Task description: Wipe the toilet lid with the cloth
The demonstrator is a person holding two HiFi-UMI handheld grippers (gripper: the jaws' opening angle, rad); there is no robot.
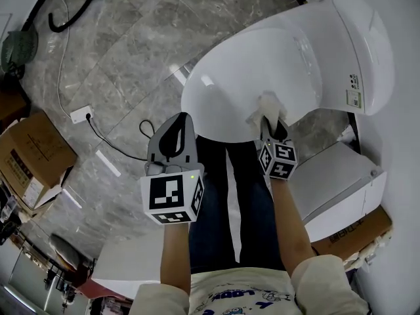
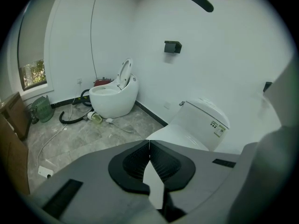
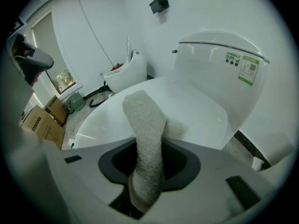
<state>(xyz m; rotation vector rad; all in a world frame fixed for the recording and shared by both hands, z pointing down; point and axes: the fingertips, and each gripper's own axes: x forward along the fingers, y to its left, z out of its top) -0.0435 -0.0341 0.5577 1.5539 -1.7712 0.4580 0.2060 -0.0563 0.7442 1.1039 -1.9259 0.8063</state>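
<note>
The white toilet lid (image 1: 249,84) is down, and a pale terry cloth (image 1: 268,107) rests on its near right part. My right gripper (image 1: 273,128) is shut on the cloth and holds it against the lid. In the right gripper view the cloth (image 3: 145,125) sticks up between the jaws over the lid (image 3: 196,106). My left gripper (image 1: 176,126) hangs over the floor left of the bowl, apart from the lid. Its jaws meet at the tips with nothing between them (image 2: 149,146). The toilet (image 2: 196,122) lies beyond them.
The tank (image 1: 357,44) stands behind the lid against the wall. A white box (image 1: 341,182) and a cardboard box (image 1: 354,231) sit at the right. More cardboard boxes (image 1: 29,156), a power strip (image 1: 81,115) with its cable and a black hose (image 1: 65,18) lie on the floor at left. A second toilet (image 2: 114,94) stands far back.
</note>
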